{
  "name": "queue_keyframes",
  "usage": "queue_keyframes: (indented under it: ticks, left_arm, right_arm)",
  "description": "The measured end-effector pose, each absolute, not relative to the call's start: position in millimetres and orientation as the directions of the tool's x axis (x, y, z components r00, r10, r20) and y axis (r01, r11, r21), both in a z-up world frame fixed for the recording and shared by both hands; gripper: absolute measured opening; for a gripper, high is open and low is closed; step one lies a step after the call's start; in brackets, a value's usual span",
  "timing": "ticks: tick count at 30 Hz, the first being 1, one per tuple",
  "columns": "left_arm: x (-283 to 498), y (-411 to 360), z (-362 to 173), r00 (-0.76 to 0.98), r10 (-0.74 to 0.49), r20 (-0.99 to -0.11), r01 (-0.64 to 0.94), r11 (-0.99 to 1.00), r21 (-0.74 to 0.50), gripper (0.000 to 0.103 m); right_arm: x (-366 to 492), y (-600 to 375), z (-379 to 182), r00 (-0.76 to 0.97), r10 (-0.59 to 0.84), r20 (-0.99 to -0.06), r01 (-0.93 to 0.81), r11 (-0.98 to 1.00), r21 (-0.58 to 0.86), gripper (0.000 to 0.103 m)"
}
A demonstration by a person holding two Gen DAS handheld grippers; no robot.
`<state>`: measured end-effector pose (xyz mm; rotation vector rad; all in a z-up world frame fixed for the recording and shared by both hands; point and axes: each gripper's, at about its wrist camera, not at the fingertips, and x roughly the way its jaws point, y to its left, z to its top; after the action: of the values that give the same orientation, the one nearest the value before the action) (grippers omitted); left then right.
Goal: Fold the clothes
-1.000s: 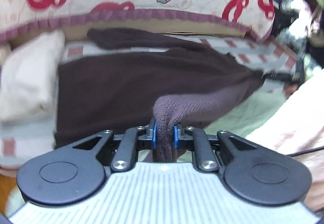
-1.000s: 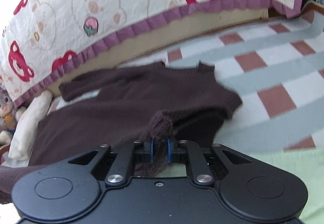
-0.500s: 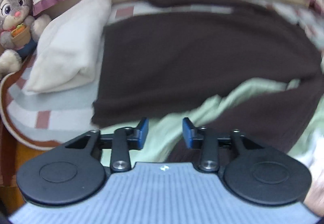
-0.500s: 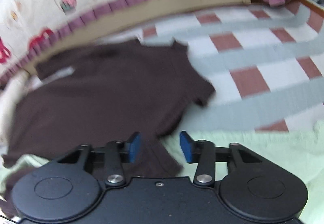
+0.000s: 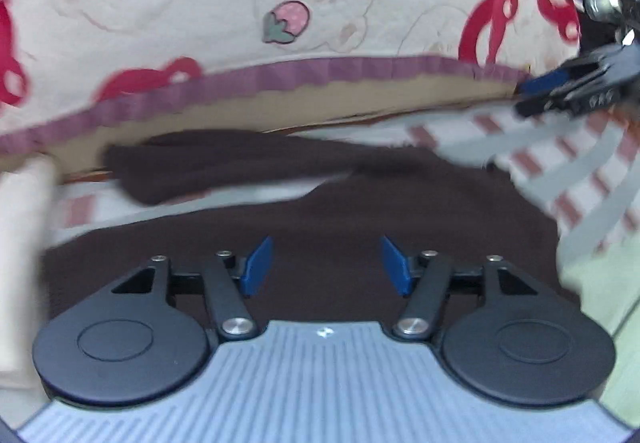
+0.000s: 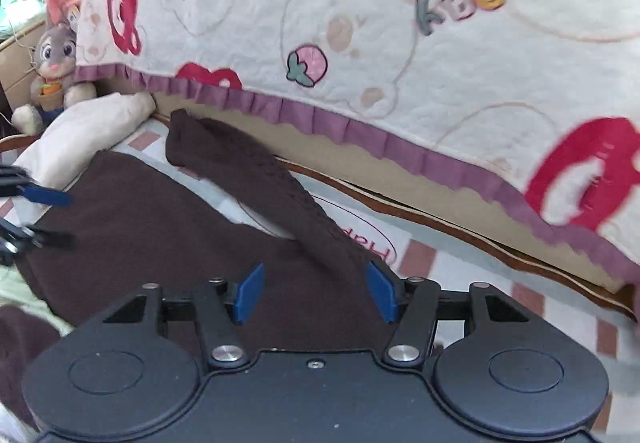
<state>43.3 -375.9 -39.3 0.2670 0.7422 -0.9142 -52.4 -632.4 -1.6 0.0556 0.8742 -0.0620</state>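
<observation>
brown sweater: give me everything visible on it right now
The brown sweater is dark brown and knit-looking, lying flat on the checked bedsheet below the bear-print quilt. One long sleeve stretches out from the body toward the cream pillow, with sheet showing in the gap between them. A pale green cloth borders its near edge. The left gripper and right gripper are both open over the body, gripping nothing; contact cannot be judged.

Quilt (image 6: pixel 440 23) lettering, blurred, perhaps "kbck".
</observation>
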Motion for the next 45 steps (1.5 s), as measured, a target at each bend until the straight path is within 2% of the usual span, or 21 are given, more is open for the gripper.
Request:
queue_keyframes:
  ticks: [3, 5, 7, 9, 12, 19, 20, 21, 23, 25, 26, 27, 28, 29, 30, 31, 35, 41, 42, 44, 45]
  left_arm:
    - [70.5, -426.5, -68.4, 0.385, -0.621, -0.683, 0.803, 0.591, -0.085, 0.06]
    - [80.7, -460.2, -93.9, 0.42, -0.59, -0.69, 0.827, 0.562, 0.023, 0.06]
    - [89.4, -485.2, -119.2, 0.442, -0.552, -0.707, 0.846, 0.518, 0.125, 0.06]
    - [99.0, -499.9, -136.9, 0.443, -0.531, -0.722, 0.857, 0.488, 0.166, 0.06]
    - [119.3, -503.5, -148.0, 0.35, -0.542, -0.764, 0.88, 0.469, 0.07, 0.06]
    - [145.9, -498.1, -172.6, 0.287, -0.599, -0.747, 0.88, 0.474, -0.042, 0.06]
    - [147.1, -499.7, -176.0, 0.275, -0.607, -0.746, 0.885, 0.463, -0.051, 0.06]
    - [148.2, -501.9, -179.1, 0.259, -0.613, -0.747, 0.889, 0.453, -0.063, 0.06]
    - [149.2, -507.0, -184.5, 0.235, -0.608, -0.759, 0.889, 0.45, -0.084, 0.063]
    - [149.3, -511.4, -186.5, 0.229, -0.601, -0.766, 0.884, 0.458, -0.096, 0.067]
    - [148.9, -513.7, -186.8, 0.229, -0.599, -0.767, 0.88, 0.465, -0.1, 0.067]
    - [148.2, -516.2, -186.8, 0.232, -0.597, -0.768, 0.875, 0.474, -0.104, 0.066]
    - [147.5, -518.7, -186.8, 0.235, -0.594, -0.769, 0.869, 0.482, -0.107, 0.066]
    - [144.9, -521.0, -185.9, 0.235, -0.595, -0.769, 0.872, 0.478, -0.104, 0.06]
    - [140.3, -522.9, -184.3, 0.232, -0.599, -0.766, 0.883, 0.46, -0.093, 0.031]
    - [135.7, -524.9, -182.6, 0.229, -0.603, -0.764, 0.893, 0.442, -0.081, 0.008]
    - [120.3, -531.2, -170.2, 0.324, -0.61, -0.723, 0.894, 0.447, 0.024, 0.007]
    - [122.1, -564.7, -144.3, 0.351, -0.648, -0.676, 0.894, 0.447, 0.035, 0.007]
    - [125.5, -575.0, -150.1, 0.372, -0.618, -0.693, 0.881, 0.47, 0.053, 0.008]
    - [132.4, -595.6, -161.6, 0.411, -0.556, -0.722, 0.853, 0.513, 0.09, 0.009]
    - [135.9, -605.9, -167.3, 0.429, -0.524, -0.735, 0.839, 0.533, 0.109, 0.016]
  right_arm:
    - [-0.5, -656.0, -30.0, 0.553, -0.013, -0.833, 0.071, 0.997, 0.032, 0.064]
    - [16.3, -664.5, -59.2, 0.522, -0.04, -0.852, 0.071, 0.997, -0.003, 0.064]
    - [21.9, -674.1, -88.8, 0.502, -0.035, -0.864, 0.131, 0.991, 0.036, 0.064]
    - [27.5, -683.6, -118.5, 0.483, -0.029, -0.875, 0.191, 0.979, 0.073, 0.064]
    - [35.3, -695.1, -156.9, 0.455, -0.019, -0.89, 0.263, 0.958, 0.114, 0.064]
    - [45.4, -684.9, -167.6, 0.401, -0.03, -0.915, 0.183, 0.982, 0.048, 0.066]
    - [46.8, -685.4, -170.5, 0.402, -0.038, -0.915, 0.188, 0.981, 0.041, 0.07]
    - [47.1, -688.9, -175.0, 0.421, -0.047, -0.906, 0.219, 0.975, 0.051, 0.082]
    - [44.7, -694.0, -182.4, 0.487, -0.074, -0.87, 0.294, 0.952, 0.083, 0.094]
    - [46.4, -686.6, -186.2, 0.518, -0.14, -0.844, 0.363, 0.929, 0.069, 0.099]
    - [47.7, -680.2, -185.9, 0.53, -0.164, -0.832, 0.384, 0.921, 0.064, 0.095]
    - [48.6, -673.2, -183.7, 0.549, -0.171, -0.818, 0.391, 0.918, 0.07, 0.078]
    - [49.4, -667.2, -181.1, 0.564, -0.169, -0.809, 0.386, 0.919, 0.077, 0.069]
    - [50.2, -662.6, -177.8, 0.574, -0.155, -0.804, 0.368, 0.926, 0.084, 0.044]
    - [49.5, -658.8, -174.7, 0.583, -0.151, -0.798, 0.362, 0.928, 0.089, 0.02]
    - [46.9, -656.0, -171.8, 0.592, -0.16, -0.79, 0.37, 0.924, 0.09, 0.02]
    - [31.0, -656.7, -151.6, 0.629, -0.304, -0.715, 0.458, 0.888, 0.025, 0.017]
    - [9.7, -663.4, -122.3, 0.633, -0.525, -0.569, 0.599, 0.798, -0.07, 0.017]
    - [14.6, -673.4, -125.3, 0.618, -0.514, -0.594, 0.599, 0.798, -0.068, 0.02]
    - [25.2, -701.8, -135.2, 0.597, -0.405, -0.693, 0.571, 0.821, 0.011, 0.031]
    - [30.5, -715.9, -140.2, 0.582, -0.346, -0.736, 0.558, 0.828, 0.052, 0.036]
